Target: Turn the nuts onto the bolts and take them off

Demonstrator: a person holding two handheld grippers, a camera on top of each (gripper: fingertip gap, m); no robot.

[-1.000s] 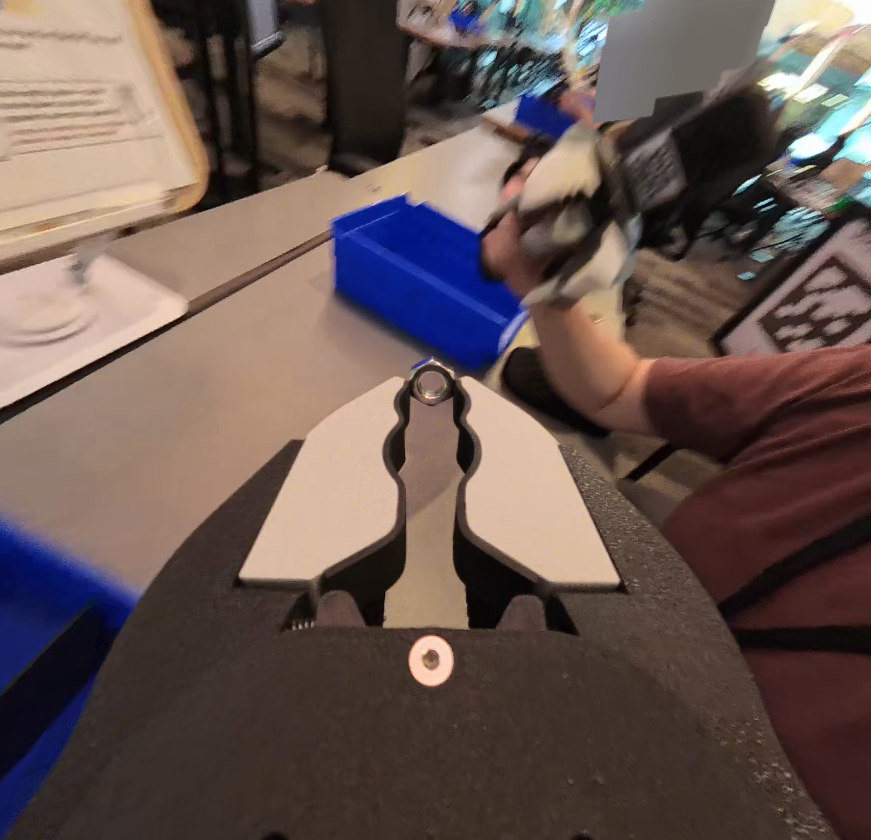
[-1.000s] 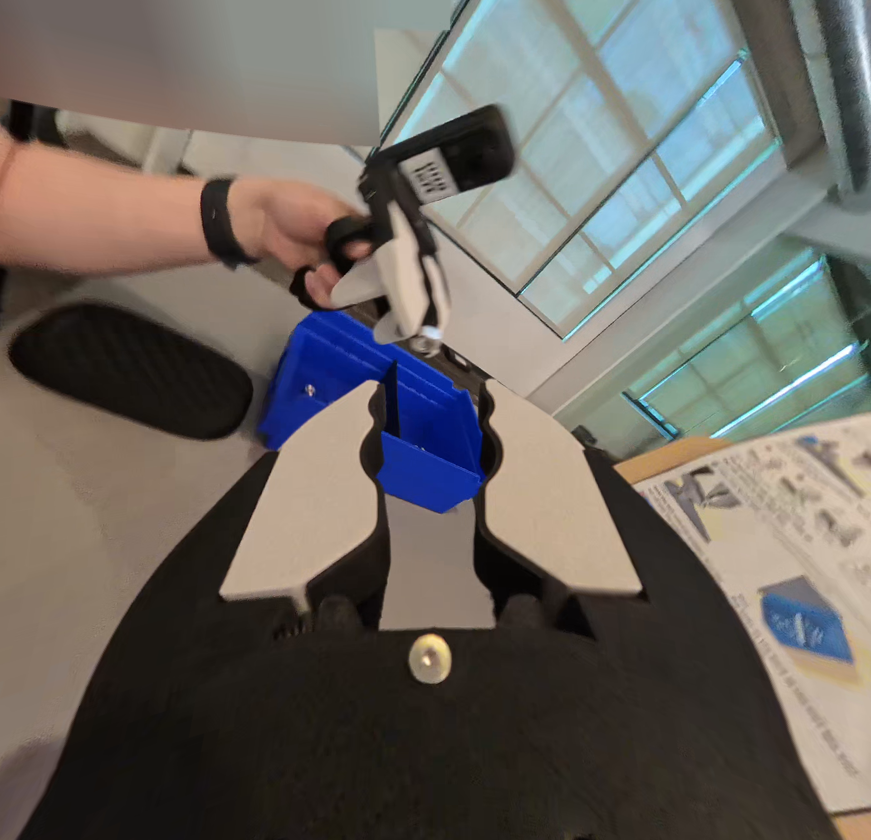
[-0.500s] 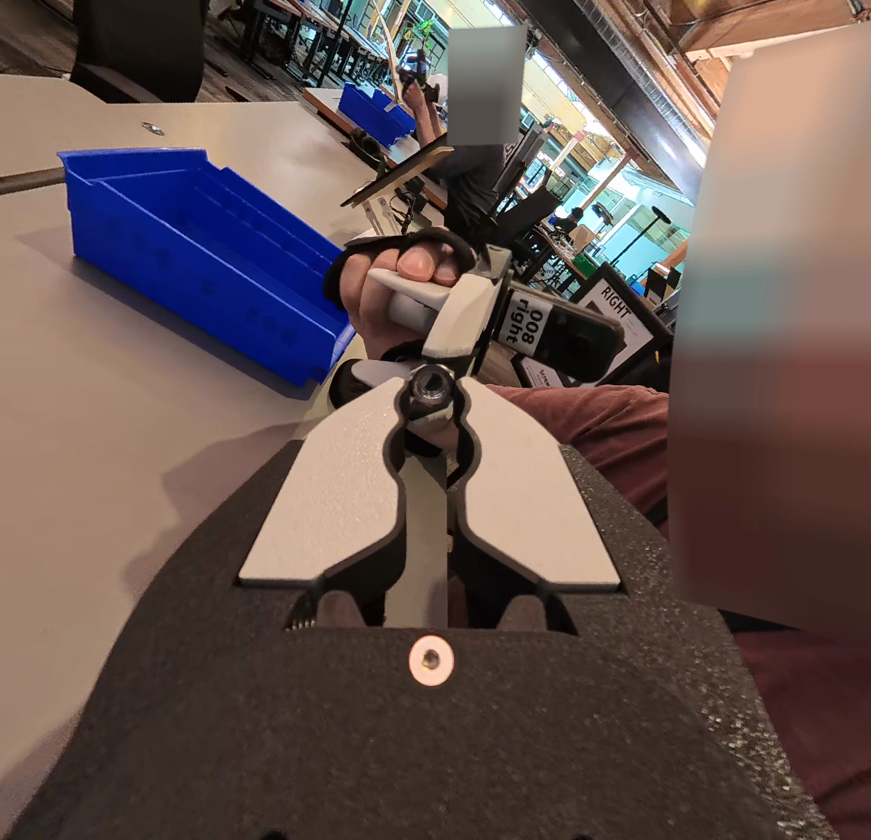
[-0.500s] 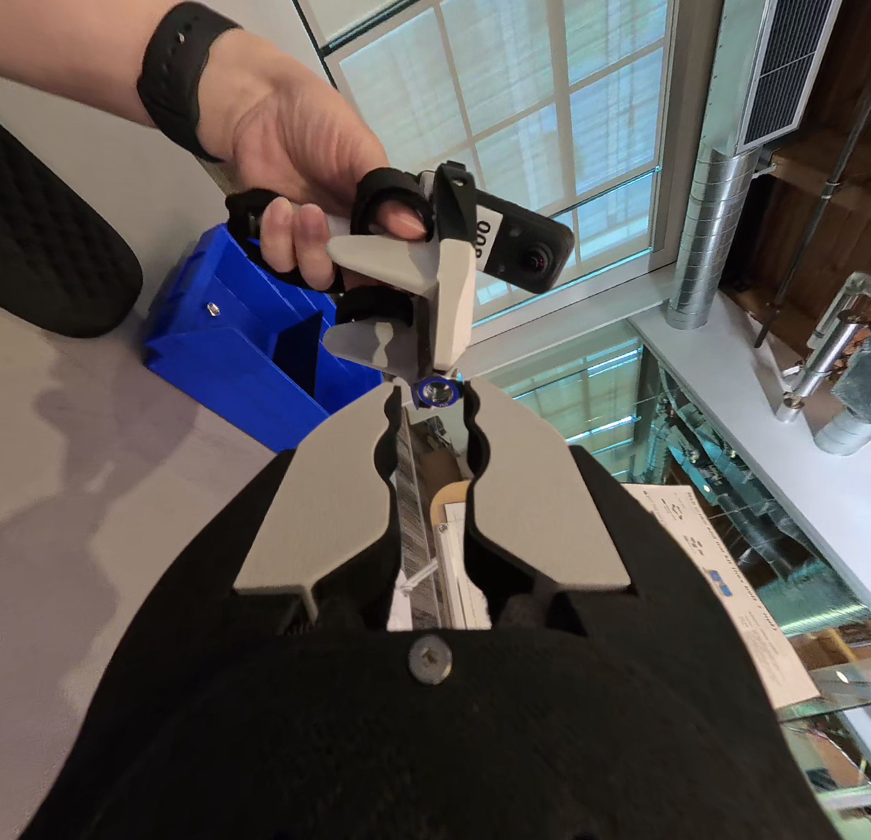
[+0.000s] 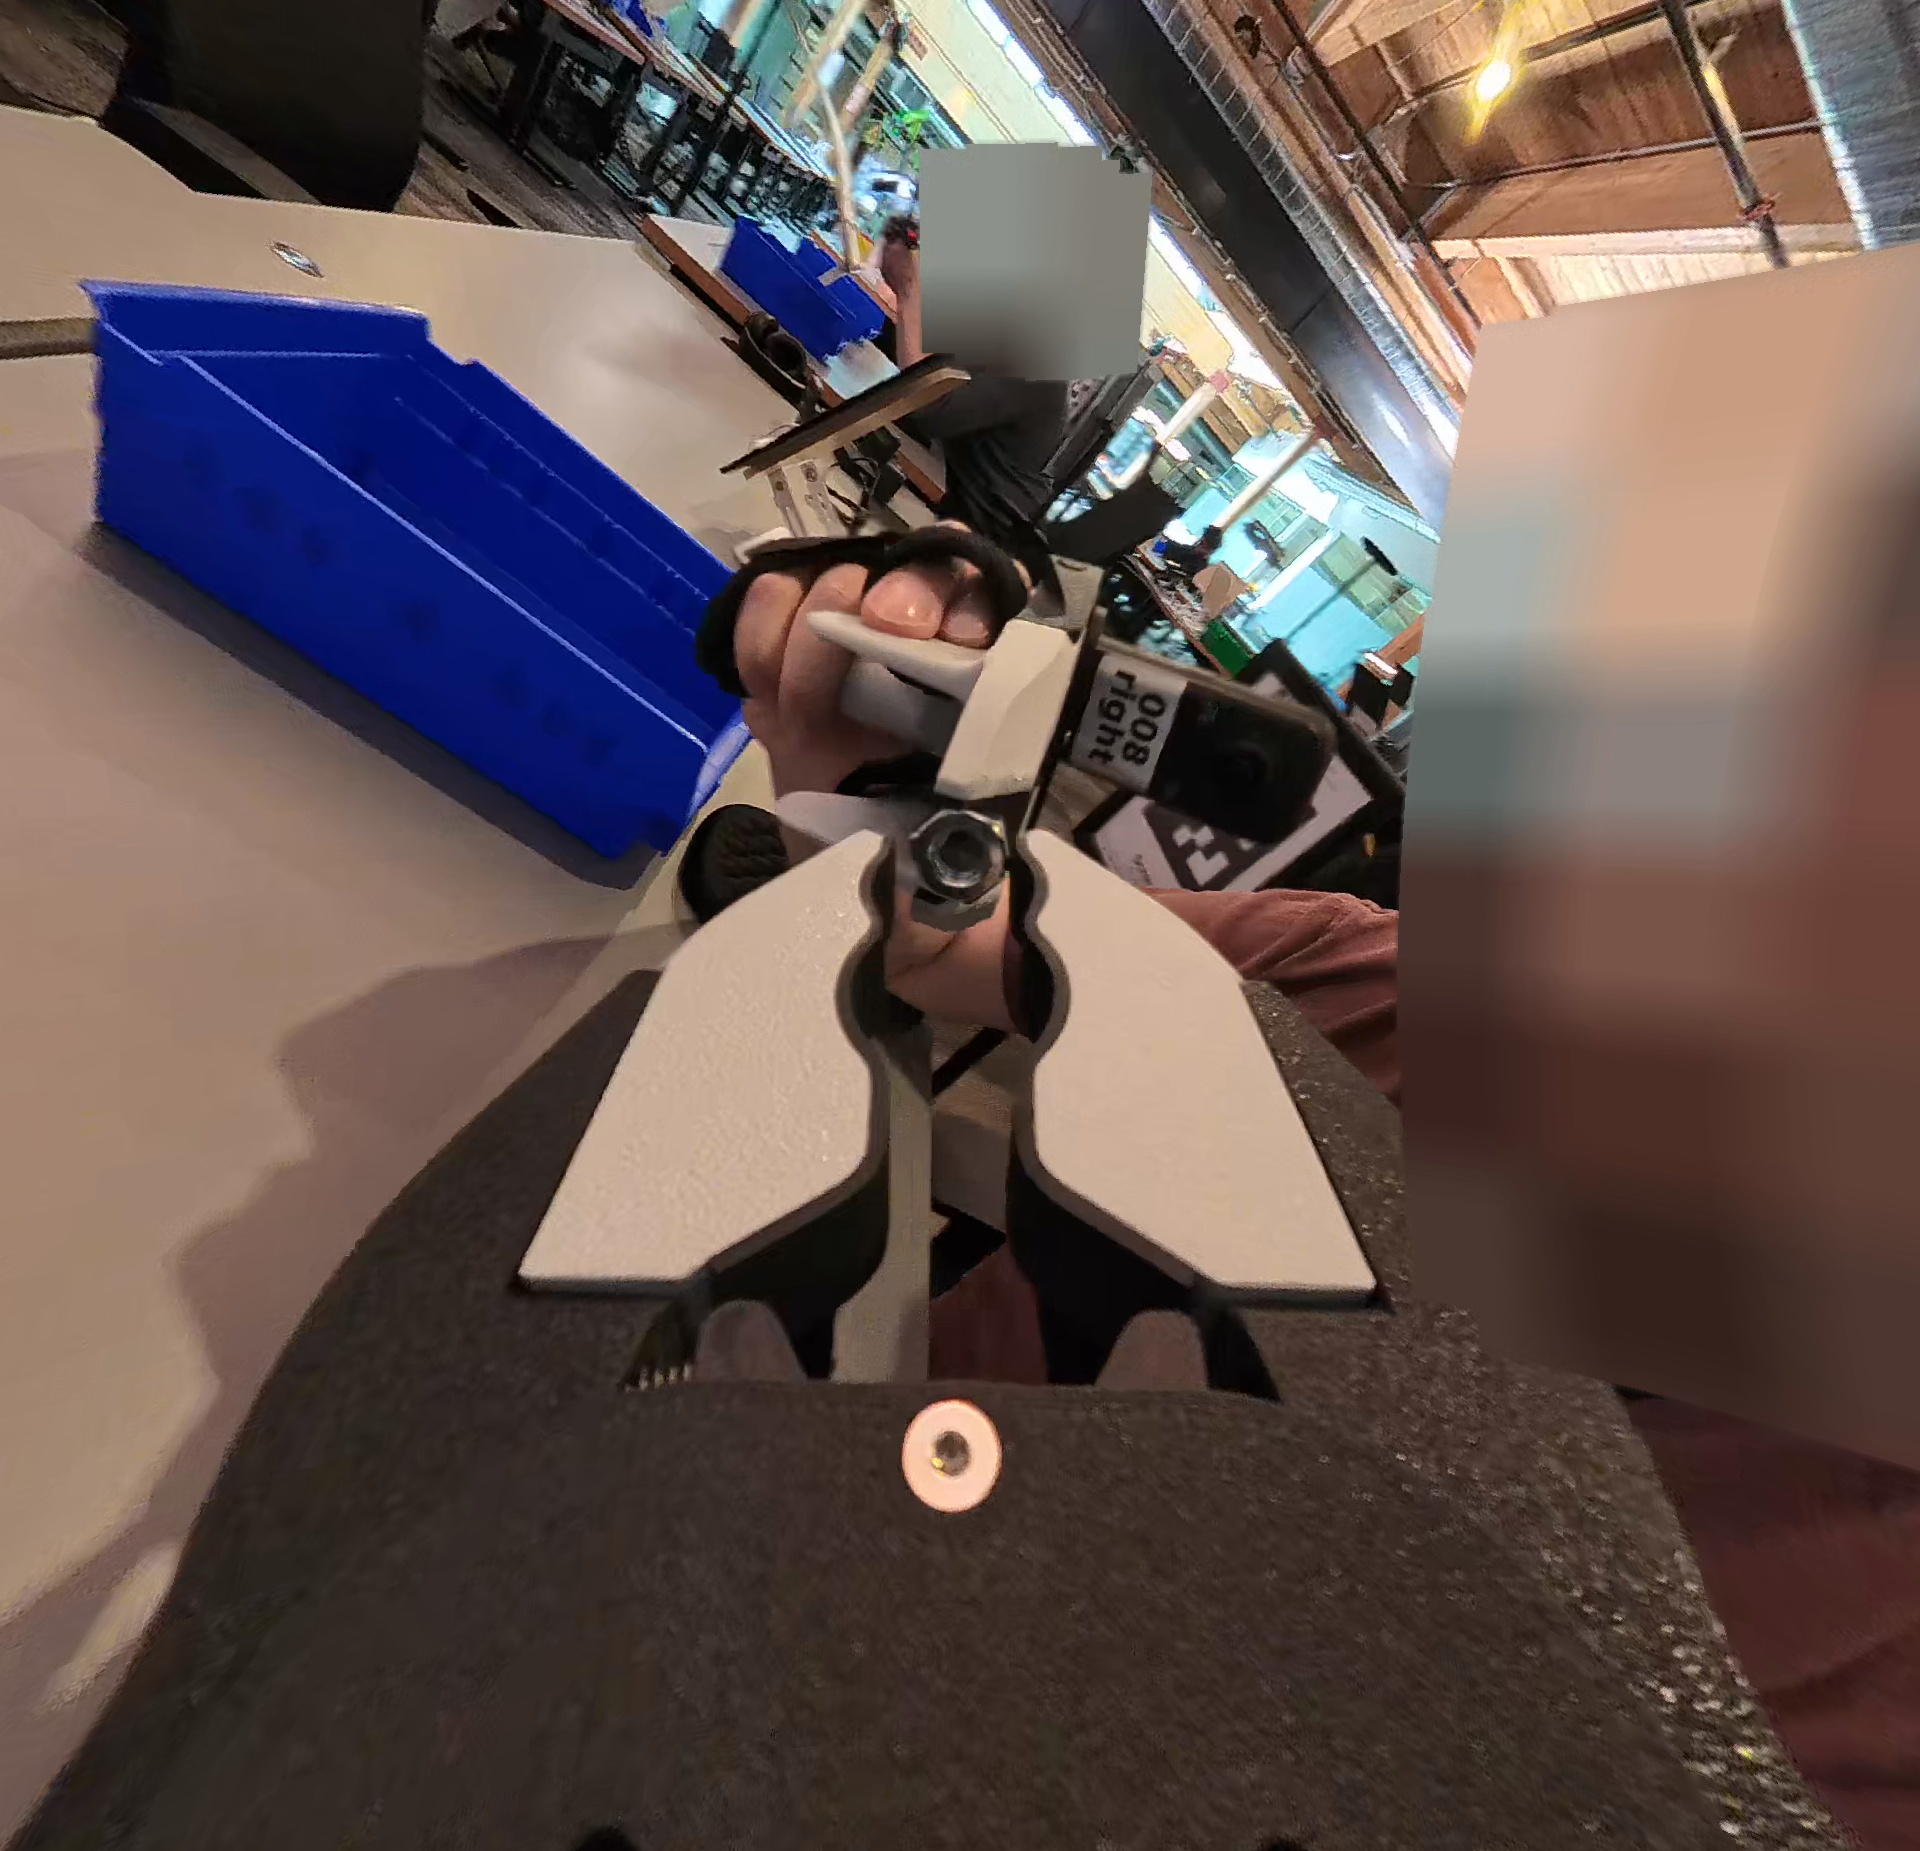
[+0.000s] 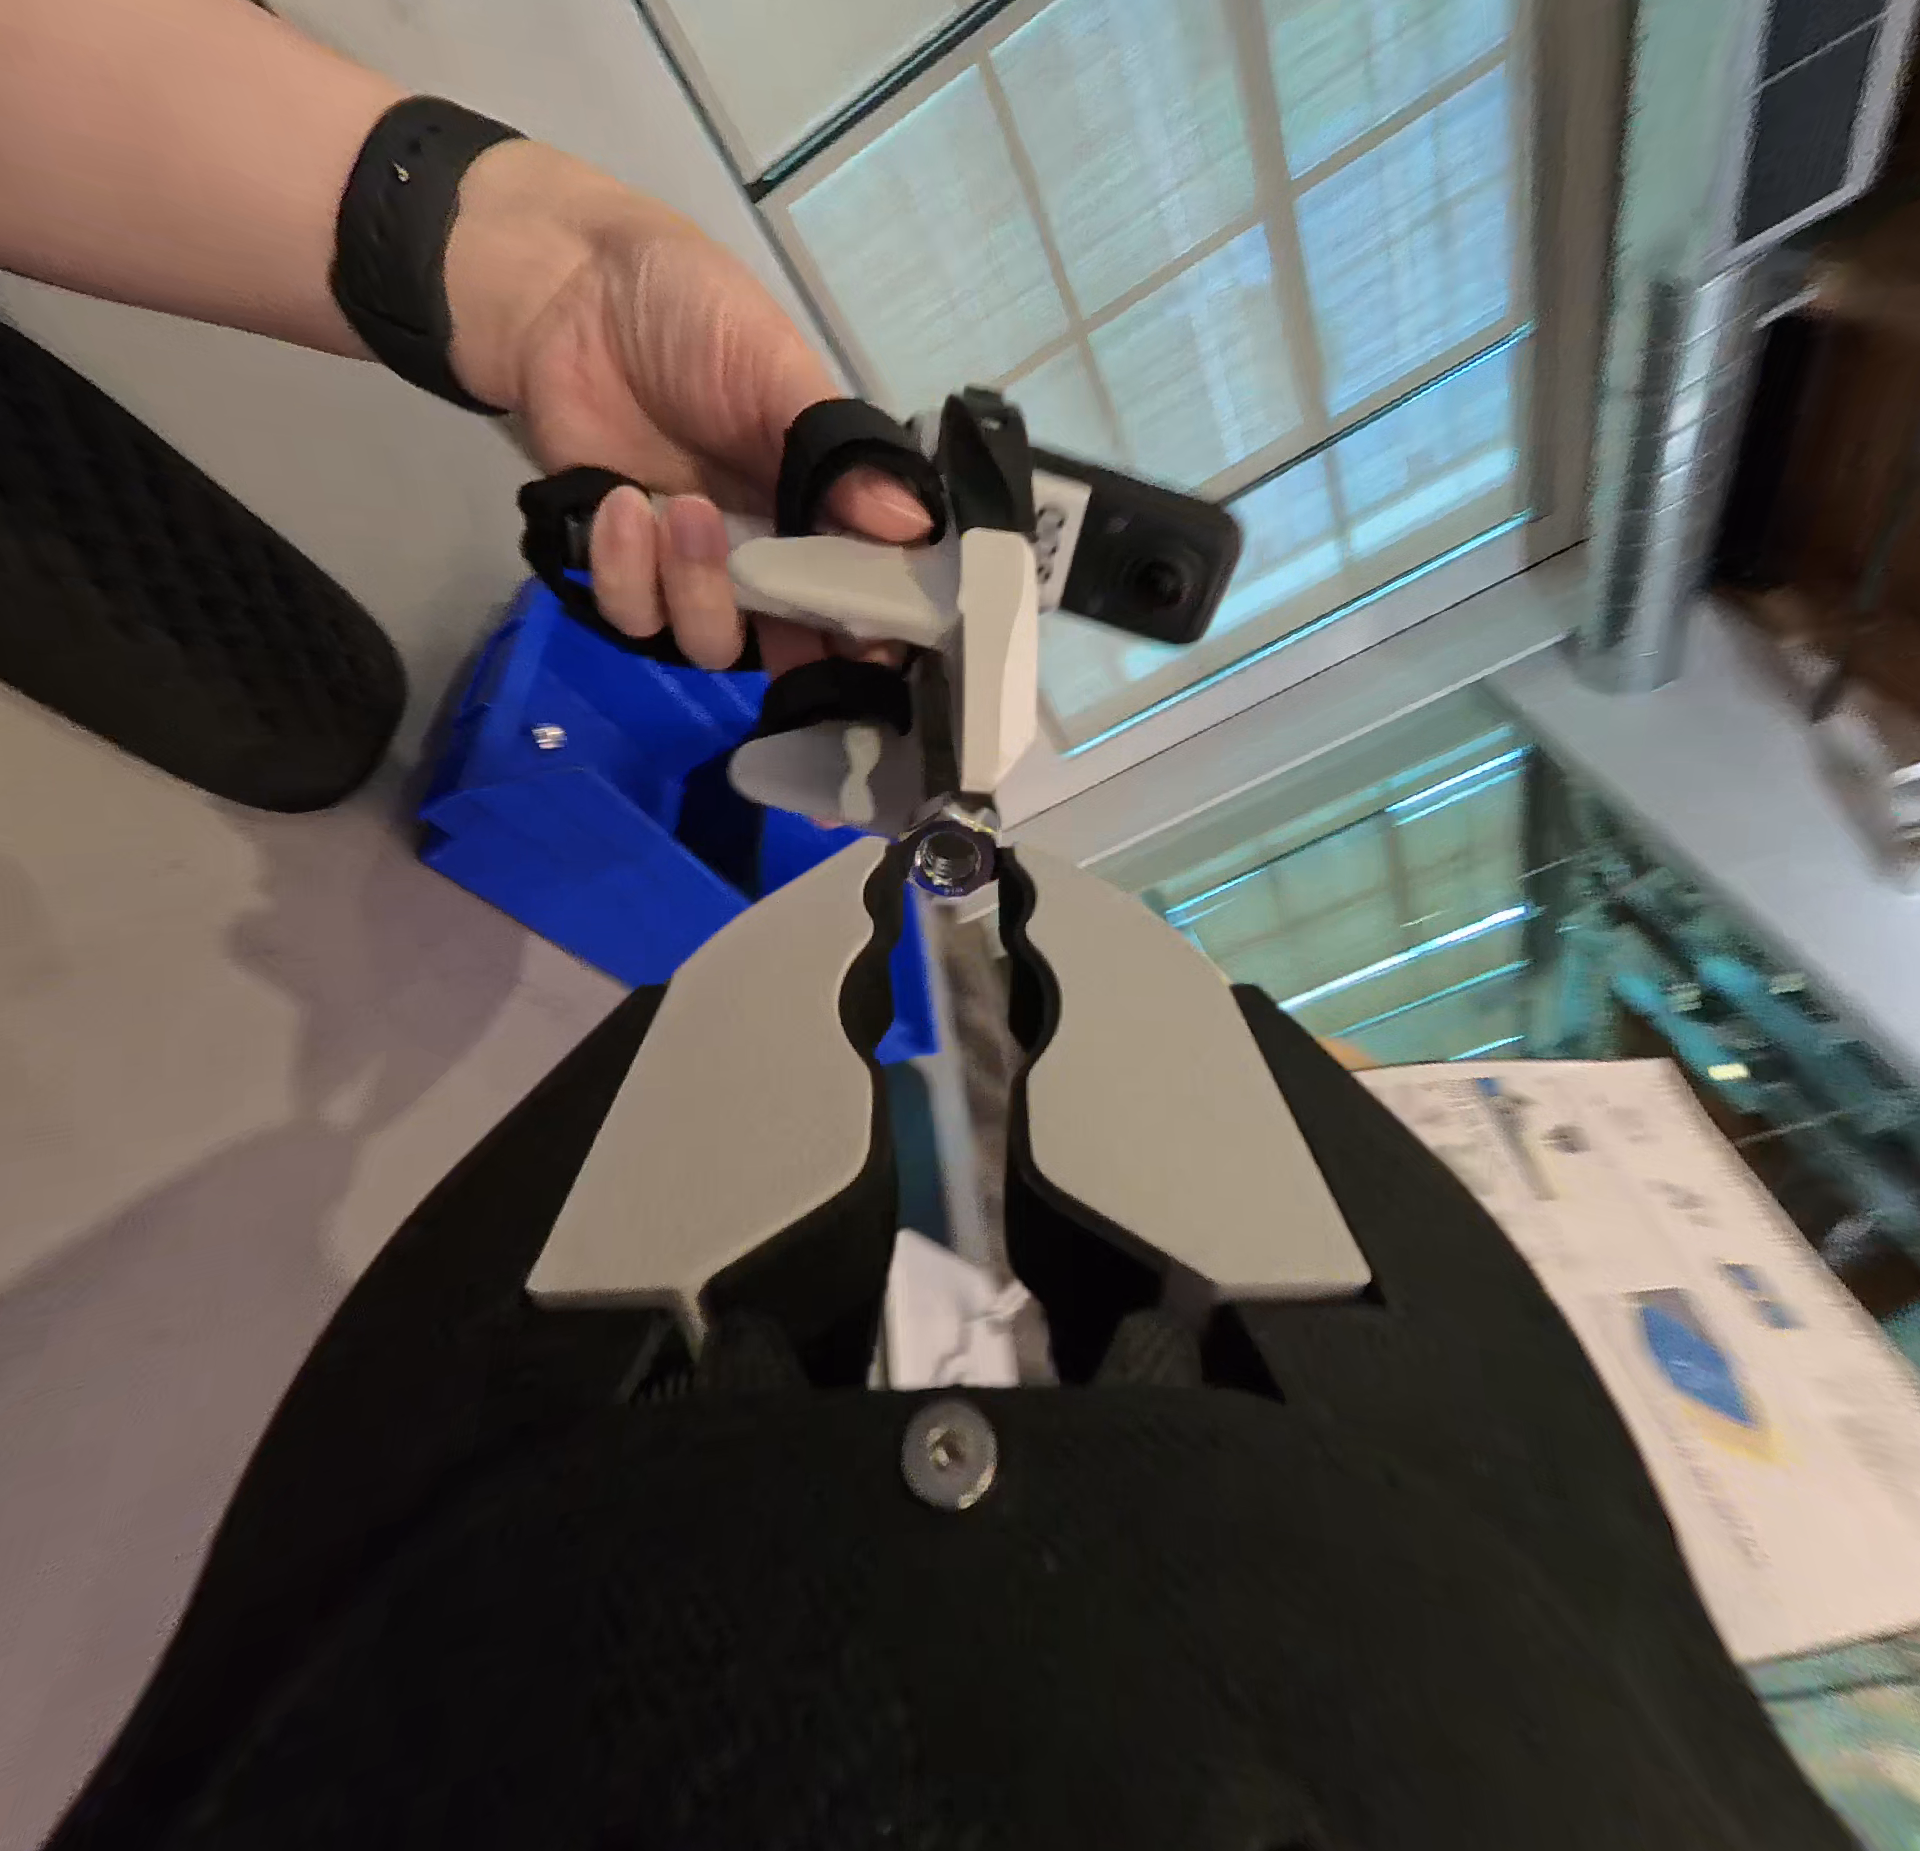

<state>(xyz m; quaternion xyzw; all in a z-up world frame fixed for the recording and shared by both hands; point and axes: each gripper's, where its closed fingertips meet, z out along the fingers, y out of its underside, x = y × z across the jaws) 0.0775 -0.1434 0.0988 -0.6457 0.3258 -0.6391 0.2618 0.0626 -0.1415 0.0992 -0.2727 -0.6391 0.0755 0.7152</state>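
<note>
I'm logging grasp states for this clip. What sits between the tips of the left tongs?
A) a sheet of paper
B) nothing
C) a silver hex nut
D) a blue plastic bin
C: in the left wrist view the left tongs are closed on a silver hex nut, its threaded hole facing the camera.

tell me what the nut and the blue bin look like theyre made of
Nut: looks like bare metal, probably steel; grey, shiny, with bright glints on its hex faces.
Blue bin: looks like moulded plastic; uniform saturated blue, smooth with a soft sheen.
</note>
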